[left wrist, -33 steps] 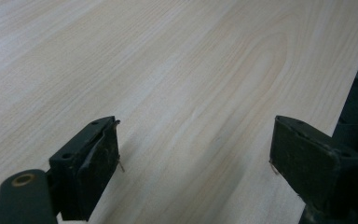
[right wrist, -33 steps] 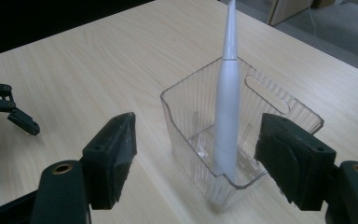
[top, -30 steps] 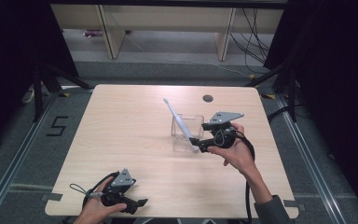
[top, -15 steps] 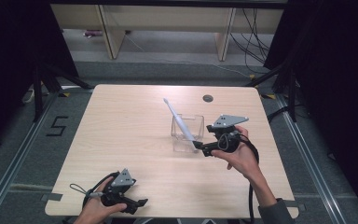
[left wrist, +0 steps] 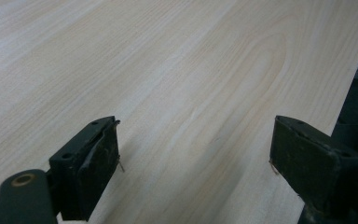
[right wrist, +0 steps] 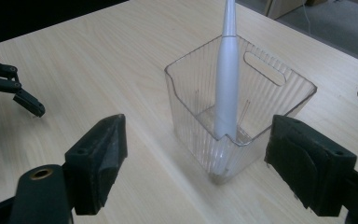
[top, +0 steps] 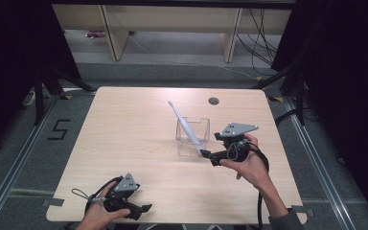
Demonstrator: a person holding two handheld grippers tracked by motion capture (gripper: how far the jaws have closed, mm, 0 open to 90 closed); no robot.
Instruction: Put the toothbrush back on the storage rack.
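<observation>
table (top: pixel 139 143): pale wood, light grain streaks
bin (right wrist: pixel 279 98): clear, fine upright ribbing
toothbrush (right wrist: pixel 227 84): white, faintly bluish-grey
right gripper (top: pixel 206 155): black jaws, grey top plate, black cable
left gripper (top: pixel 143 209): black jaws, grey top plate, black cable
hole (top: pixel 213 101): grey, round, in the table top
floor (top: pixel 24 158): dark grey, white "5" marked on it

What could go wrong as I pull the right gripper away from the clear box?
1. The right gripper, whose jaws have just been opening, sits close to the clear box; a careless pull could nudge or tip the light container.
2. The toothbrush leans tall out of the box, so a knock might topple both.
3. The left gripper rests near the table edge.
</observation>
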